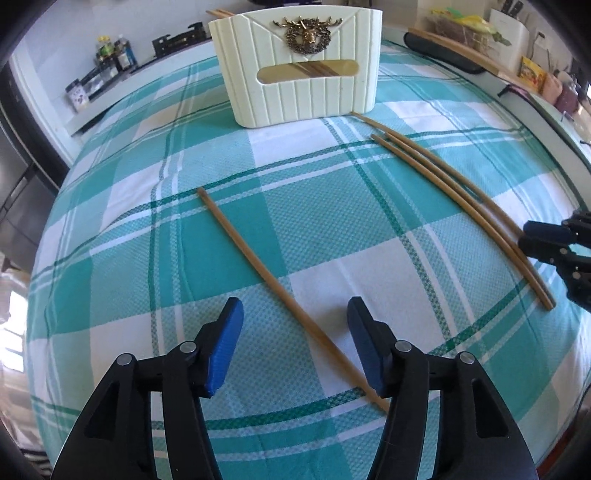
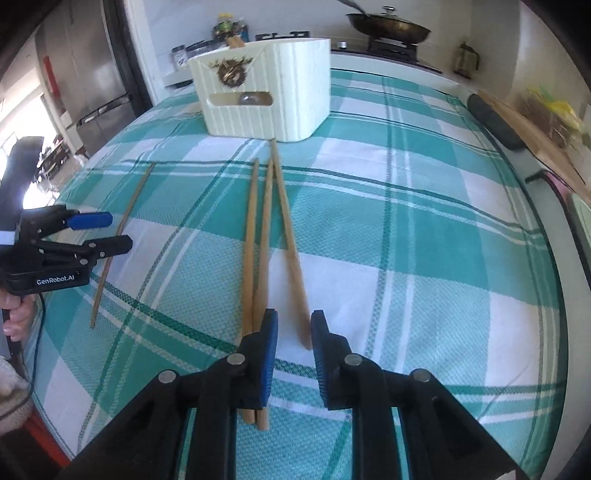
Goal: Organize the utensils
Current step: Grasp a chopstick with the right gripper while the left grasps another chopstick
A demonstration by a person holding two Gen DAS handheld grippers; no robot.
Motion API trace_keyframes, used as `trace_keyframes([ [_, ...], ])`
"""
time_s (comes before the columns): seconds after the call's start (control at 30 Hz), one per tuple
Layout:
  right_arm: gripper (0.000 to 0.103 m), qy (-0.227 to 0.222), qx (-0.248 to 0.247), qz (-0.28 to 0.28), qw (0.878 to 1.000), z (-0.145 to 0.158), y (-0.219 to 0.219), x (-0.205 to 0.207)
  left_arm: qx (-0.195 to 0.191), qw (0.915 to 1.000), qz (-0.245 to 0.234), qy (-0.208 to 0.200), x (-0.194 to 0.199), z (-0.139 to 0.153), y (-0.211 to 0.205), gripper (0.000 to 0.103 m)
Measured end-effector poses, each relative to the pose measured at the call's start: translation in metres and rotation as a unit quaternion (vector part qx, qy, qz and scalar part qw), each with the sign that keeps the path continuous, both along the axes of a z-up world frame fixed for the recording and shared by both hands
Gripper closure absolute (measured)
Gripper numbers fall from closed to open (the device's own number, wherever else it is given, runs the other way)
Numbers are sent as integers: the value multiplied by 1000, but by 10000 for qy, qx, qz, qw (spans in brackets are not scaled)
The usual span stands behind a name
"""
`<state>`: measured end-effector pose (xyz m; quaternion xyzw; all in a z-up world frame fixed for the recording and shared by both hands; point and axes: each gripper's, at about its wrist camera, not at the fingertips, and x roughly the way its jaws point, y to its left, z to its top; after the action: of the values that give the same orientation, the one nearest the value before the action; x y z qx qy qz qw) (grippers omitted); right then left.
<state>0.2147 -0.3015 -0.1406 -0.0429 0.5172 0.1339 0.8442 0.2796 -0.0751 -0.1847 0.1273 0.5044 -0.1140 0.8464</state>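
Note:
A cream utensil holder point(image 1: 301, 70) with a brass deer emblem stands at the far side of the checked cloth, with chopsticks inside; it also shows in the right wrist view point(image 2: 266, 96). A single chopstick point(image 1: 280, 291) lies between the open jaws of my left gripper point(image 1: 293, 325). Three chopsticks point(image 1: 454, 192) lie to the right. In the right wrist view they point(image 2: 269, 229) run toward the holder; one chopstick end point(image 2: 303, 325) lies between the open jaws of my right gripper point(image 2: 293, 332), two pass under the left finger point(image 2: 267, 354).
The teal and white checked cloth point(image 1: 332, 236) covers the table. A wok point(image 2: 388, 26) sits on a stove behind. Jars and bottles point(image 1: 110, 51) stand on a back ledge. A cutting board with packets point(image 2: 535, 122) lies at the right edge.

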Motion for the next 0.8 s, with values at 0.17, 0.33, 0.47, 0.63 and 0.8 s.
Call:
trace_keyframes([
  [0.17, 83, -105, -118, -70, 9998, -5, 14, 4, 59, 10000, 56, -6, -3, 0, 12, 35],
  [0.33, 96, -128, 35, -71, 9999, -5, 22, 2, -258, 9996, 24, 111, -2, 0, 19, 56],
  [0.47, 95, 8, 270, -486, 9985, -6, 3, 4, -82, 9996, -273, 67, -8, 2, 12, 89],
  [0.63, 96, 154, 155, -699, 9973, -3, -14, -24, -130, 9986, -483, 147, -19, 3, 30, 90],
  [0.8, 96, 333, 134, -1153, 9927, 1, -42, -62, -105, 9985, -491, 199, -27, 6, 56, 84],
])
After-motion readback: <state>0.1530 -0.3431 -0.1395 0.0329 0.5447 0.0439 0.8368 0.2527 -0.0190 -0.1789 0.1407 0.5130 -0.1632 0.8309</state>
